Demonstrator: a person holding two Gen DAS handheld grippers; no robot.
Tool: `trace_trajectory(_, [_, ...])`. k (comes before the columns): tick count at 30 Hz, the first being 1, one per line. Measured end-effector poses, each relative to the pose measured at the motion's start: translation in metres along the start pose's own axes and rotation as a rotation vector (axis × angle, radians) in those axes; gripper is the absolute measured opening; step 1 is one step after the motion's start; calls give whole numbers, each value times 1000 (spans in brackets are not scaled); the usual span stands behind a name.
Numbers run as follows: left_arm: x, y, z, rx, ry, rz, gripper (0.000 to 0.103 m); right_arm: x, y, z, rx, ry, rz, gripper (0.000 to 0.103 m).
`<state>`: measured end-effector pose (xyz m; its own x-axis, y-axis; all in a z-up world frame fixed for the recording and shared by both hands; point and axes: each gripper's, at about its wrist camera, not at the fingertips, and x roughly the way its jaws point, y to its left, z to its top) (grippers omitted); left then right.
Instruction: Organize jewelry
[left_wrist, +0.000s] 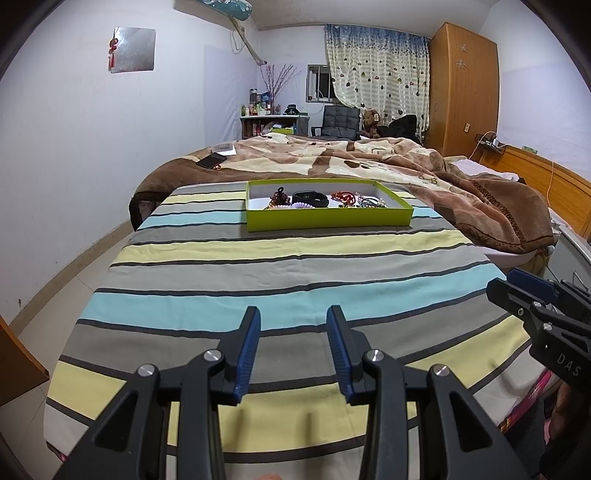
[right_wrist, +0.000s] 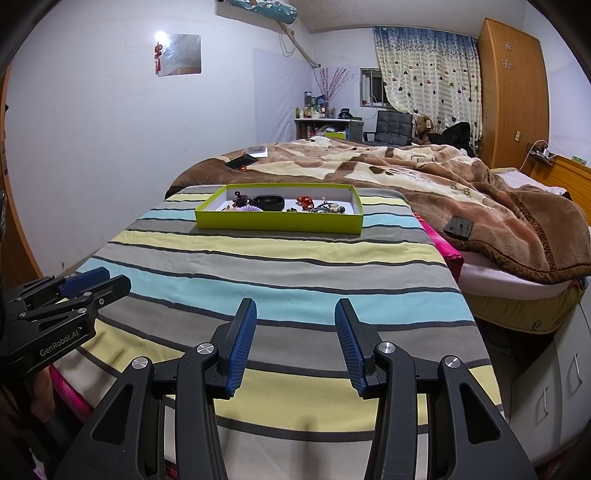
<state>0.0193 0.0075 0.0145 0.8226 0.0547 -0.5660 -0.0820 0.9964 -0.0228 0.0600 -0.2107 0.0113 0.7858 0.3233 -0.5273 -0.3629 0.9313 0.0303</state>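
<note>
A shallow lime-green tray (left_wrist: 328, 218) (right_wrist: 277, 223) lies on the striped cloth (left_wrist: 258, 273) (right_wrist: 277, 266), far ahead of both grippers. Inside it are a black band (left_wrist: 311, 199) (right_wrist: 270, 201), a dark brown beaded piece (left_wrist: 279, 197) (right_wrist: 242, 200), a red ornament (left_wrist: 343, 197) (right_wrist: 306, 201), a pale lilac coil (left_wrist: 301, 206) (right_wrist: 251, 209) and several small tangled pieces (left_wrist: 371, 202) (right_wrist: 328, 209). My left gripper (left_wrist: 293, 314) hovers open over the near stripes with nothing between its blue pads. My right gripper (right_wrist: 295, 306) is likewise open and empty. Each one shows at the edge of the other's view.
A brown and cream blanket (left_wrist: 369, 158) (right_wrist: 443, 177) covers the bed behind and right of the tray. A dark phone (left_wrist: 211, 161) (right_wrist: 242, 161) and white box lie on its far left; another dark phone (right_wrist: 458, 227) rests at the right. White drawers (right_wrist: 554, 387) stand beside the bed.
</note>
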Motion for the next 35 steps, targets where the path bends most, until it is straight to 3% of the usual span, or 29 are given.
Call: trace_trajectory(35, [0,2,-2,-3,10,-19,39,0,0,-4,0,2,1,45])
